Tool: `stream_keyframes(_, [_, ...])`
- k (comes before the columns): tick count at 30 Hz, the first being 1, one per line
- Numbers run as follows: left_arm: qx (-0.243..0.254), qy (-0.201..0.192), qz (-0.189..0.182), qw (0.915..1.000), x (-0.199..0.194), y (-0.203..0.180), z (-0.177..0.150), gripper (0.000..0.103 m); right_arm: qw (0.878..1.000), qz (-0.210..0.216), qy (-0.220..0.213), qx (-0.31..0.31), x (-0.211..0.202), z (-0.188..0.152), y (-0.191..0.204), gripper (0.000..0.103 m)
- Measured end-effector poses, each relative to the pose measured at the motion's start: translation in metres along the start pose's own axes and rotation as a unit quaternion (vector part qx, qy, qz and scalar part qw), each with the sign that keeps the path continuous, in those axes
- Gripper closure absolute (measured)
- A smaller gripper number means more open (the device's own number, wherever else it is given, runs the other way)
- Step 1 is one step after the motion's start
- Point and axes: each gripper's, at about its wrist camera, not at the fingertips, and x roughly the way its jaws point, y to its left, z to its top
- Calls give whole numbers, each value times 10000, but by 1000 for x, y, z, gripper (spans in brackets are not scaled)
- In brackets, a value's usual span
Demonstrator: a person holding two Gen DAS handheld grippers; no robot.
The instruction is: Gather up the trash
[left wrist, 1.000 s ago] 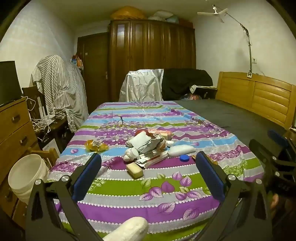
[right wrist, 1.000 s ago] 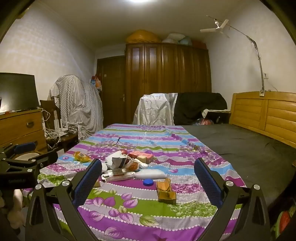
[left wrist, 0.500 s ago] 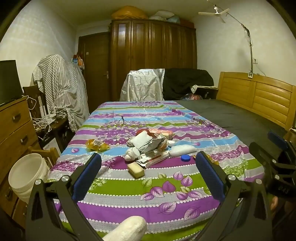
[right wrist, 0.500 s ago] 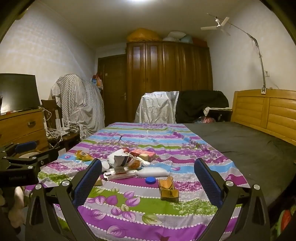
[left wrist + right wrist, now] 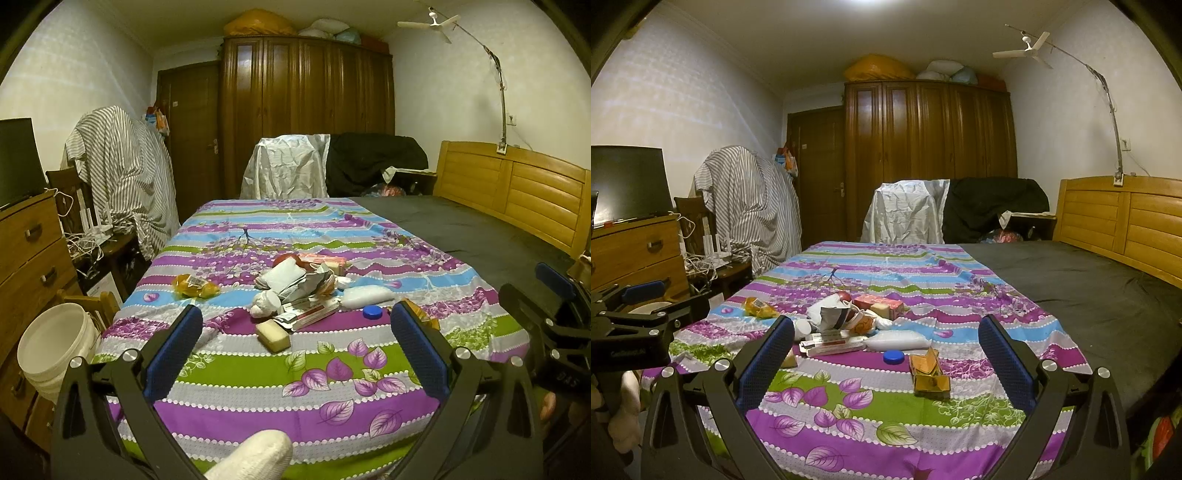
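Both views have crept slightly nearer the bed. Left tool (image 5: 295,343) and right tool (image 5: 886,350) gape wide, empty; take outlying carton (image 5: 929,374) first.

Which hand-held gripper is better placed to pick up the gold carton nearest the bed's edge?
Probably the right hand-held gripper: it is open, and the gold carton lies between its fingers in its view. For the left hand-held gripper, the carton is mostly hidden behind one finger.
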Motion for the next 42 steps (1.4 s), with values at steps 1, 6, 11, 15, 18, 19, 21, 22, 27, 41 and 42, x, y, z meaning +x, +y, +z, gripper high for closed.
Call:
stream_keyframes(1, [0, 2, 6, 10000, 0, 0, 0, 5, 10000, 3, 5, 7, 0, 0, 0, 4])
stream_keyframes(6, [-7, 10, 6, 10000, 1, 1, -5, 5, 10000, 9, 9, 8, 1, -4, 2, 4])
stream_keyframes(11, [-6, 14, 4, 10000, 1, 1, -5, 5, 10000, 7, 21, 16, 0, -4, 3, 4])
stream_keyframes(15, [-8, 21, 11, 10000, 1, 1, -4, 5, 10000, 43, 40, 7, 10, -10, 2, 4])
stream_keyframes(18, [-4, 22, 8, 10000, 2, 1, -5, 5, 10000, 48, 48, 7, 10, -10, 2, 4])
stream_keyframes(19, [-7, 25, 12, 10000, 2, 1, -4, 5, 10000, 46, 47, 6, 10, -10, 2, 4])
stream_keyframes(21, [-7, 31, 9, 10000, 2, 1, -4, 5, 10000, 47, 52, 8, 10, -10, 2, 4])
stream_keyframes(22, [-6, 38, 10, 10000, 2, 1, -4, 5, 10000, 45, 54, 6, 10, -10, 2, 4])
stream_keyframes(27, [-15, 42, 12, 10000, 2, 7, -9, 5, 10000, 49, 60, 10, 10, -10, 2, 4])
stream_keyframes(41, [-10, 63, 9, 10000, 3, 10, -12, 5, 9999, 72, 94, 9, 12, -15, 6, 4])
stream_keyframes(42, [-9, 65, 9, 10000, 3, 10, -12, 5, 9999, 73, 95, 10, 12, -15, 6, 4])
